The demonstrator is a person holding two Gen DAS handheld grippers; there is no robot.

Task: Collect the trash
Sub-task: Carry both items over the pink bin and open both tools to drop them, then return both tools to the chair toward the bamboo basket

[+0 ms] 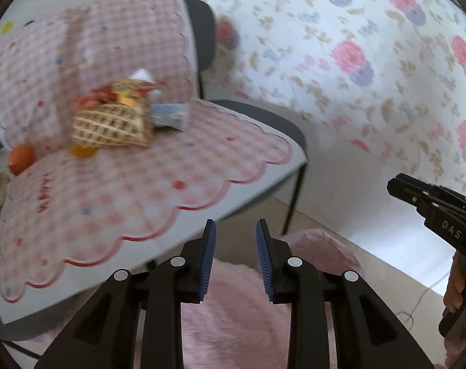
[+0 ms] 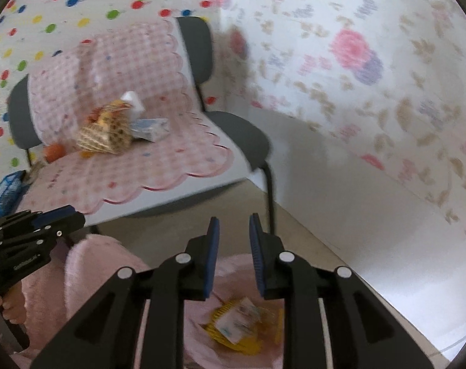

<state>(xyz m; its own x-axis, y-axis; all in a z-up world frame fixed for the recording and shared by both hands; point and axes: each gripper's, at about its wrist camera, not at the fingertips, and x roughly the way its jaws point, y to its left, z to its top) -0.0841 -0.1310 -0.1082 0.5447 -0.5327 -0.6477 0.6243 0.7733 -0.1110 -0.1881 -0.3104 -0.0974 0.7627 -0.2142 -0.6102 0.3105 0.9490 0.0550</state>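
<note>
The chair (image 1: 257, 113) serves as the reference landmark: dark grey frame, standing against a floral wall, seat and backrest draped with a pink checked, scallop-edged cloth (image 1: 140, 184).

On the seat, toward the backrest, lies a heap of trash. A tan, lattice-printed snack wrapper (image 1: 113, 127) sits at the centre, with a red-and-yellow wrapper (image 1: 122, 92) on top of it and a pale blue carton (image 1: 171, 115) touching its side nearer the wall. A white crumpled piece (image 1: 142, 75) shows behind the heap. An orange round object (image 1: 20, 158) rests at the seat edge farthest from the floral wall.

In front of the chair, on the floor, stands a pink bag (image 2: 88, 261). Inside it, the right wrist view shows a yellow wrapper with a pale printed packet (image 2: 237, 323) on top, blurred.

The left gripper (image 1: 236, 258) hangs above the bag, just in front of the chair's seat edge. Its blue pads are parted, with nothing between them.

The right gripper (image 2: 234, 256) hangs over the bag opening, on the side of the floral wall. Its pads stand slightly apart and hold nothing.
</note>
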